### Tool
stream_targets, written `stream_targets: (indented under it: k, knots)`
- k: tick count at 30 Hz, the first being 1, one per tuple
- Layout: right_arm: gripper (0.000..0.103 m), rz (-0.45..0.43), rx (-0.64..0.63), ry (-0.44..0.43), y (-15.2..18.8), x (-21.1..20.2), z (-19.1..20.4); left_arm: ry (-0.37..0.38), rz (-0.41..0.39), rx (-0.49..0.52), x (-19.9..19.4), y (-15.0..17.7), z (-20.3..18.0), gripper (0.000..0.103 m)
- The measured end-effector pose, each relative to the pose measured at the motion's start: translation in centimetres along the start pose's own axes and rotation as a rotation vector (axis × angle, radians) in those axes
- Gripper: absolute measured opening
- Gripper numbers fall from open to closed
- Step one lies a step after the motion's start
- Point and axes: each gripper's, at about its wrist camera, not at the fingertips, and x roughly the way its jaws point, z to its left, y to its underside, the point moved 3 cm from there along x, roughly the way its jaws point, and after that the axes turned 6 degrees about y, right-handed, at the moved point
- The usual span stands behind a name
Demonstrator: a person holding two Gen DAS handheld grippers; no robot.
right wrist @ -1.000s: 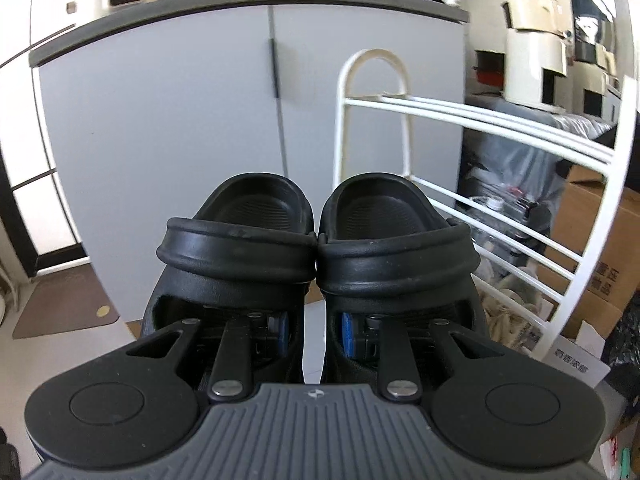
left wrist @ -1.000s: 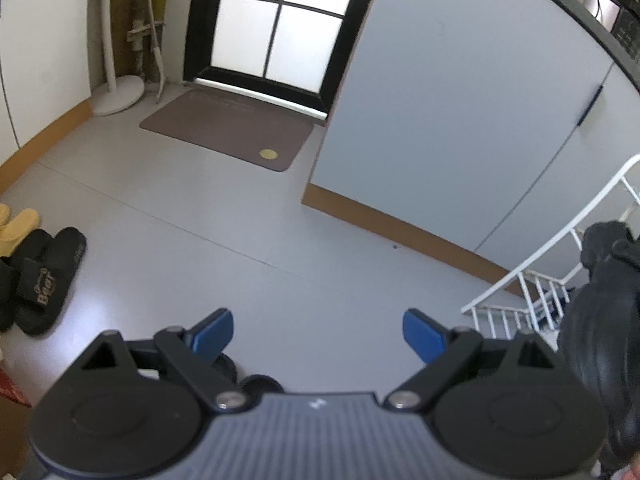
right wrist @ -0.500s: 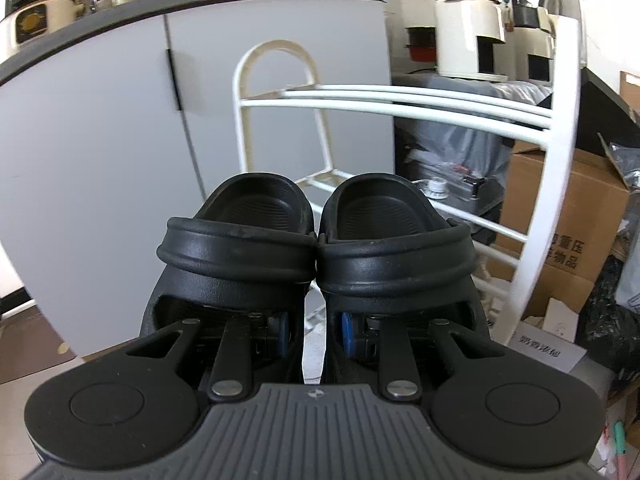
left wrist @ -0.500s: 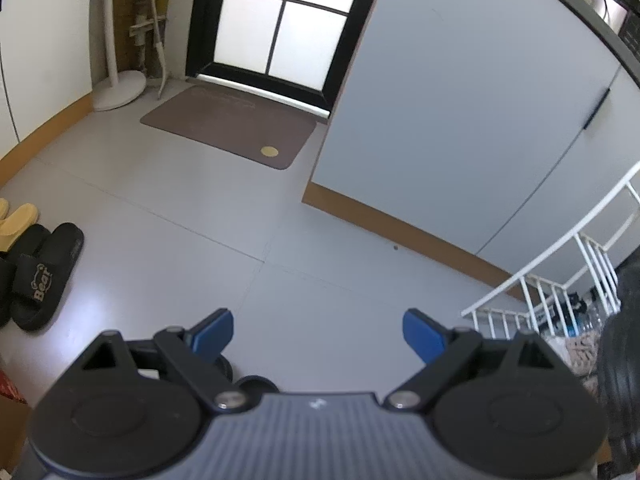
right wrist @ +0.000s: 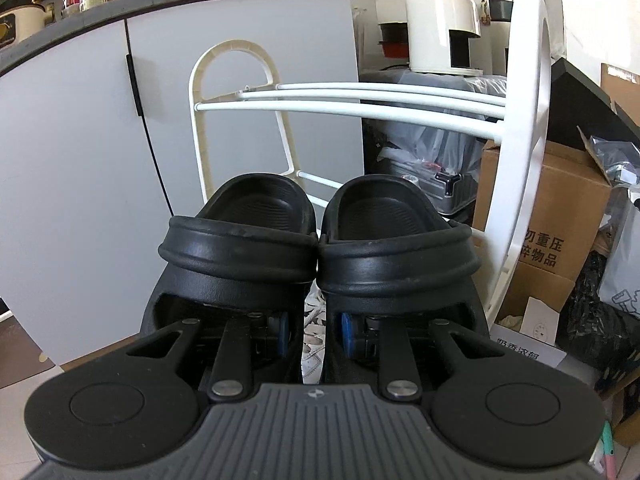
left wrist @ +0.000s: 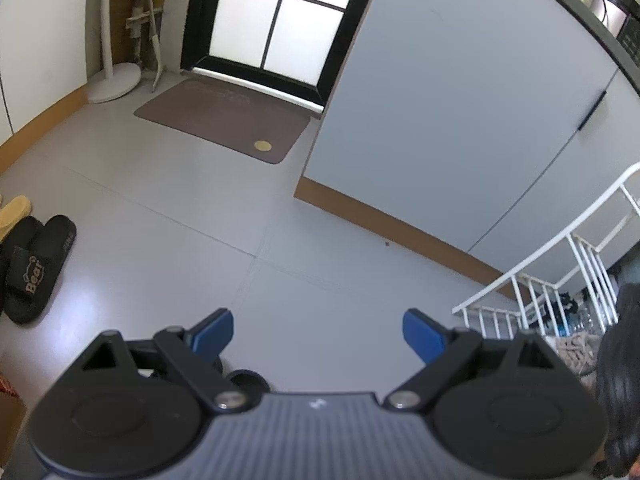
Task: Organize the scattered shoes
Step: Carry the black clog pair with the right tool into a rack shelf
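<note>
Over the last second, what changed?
The right gripper swung the black clogs from facing the grey cabinet to facing the white shoe rack. Grip unchanged, pinching both inner walls. Left gripper stayed open and still; black slides untouched.

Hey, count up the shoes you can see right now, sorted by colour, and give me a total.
Black clogs, pinched together in the right tool: 2
Black slides on the floor at the left: 2 (one cut off by the frame edge)
Yellow slippers beside them: 1 visible, partly cut off
Total: 5 shoes
</note>
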Motion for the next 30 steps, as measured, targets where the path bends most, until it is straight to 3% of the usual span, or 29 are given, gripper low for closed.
stream_targets:
  k: [6,16,20,23,30]
  knots:
    - [0.026,0.003,0.046,0.019,-0.4,0.1,-0.2,0.007,-0.002,-0.024,-0.3,-0.2,0.8,0.093]
    - [0.028,-0.016,0.140,0.143,-1.7,3.4,0.9,0.046,-0.001,-0.010,-0.6,-0.4,1.3,0.093]
    - [0.029,-0.039,0.187,0.238,-2.1,5.1,1.6,0.043,0.007,-0.038,0.0,-0.9,2.4,0.093]
    - [0.029,-0.051,0.255,0.265,-2.4,5.9,1.9,0.040,0.008,-0.051,0.2,-1.2,3.0,0.093]
    - [0.027,-0.086,0.280,0.330,-3.2,8.2,3.0,0.077,0.031,-0.069,0.4,-1.3,3.3,0.093]
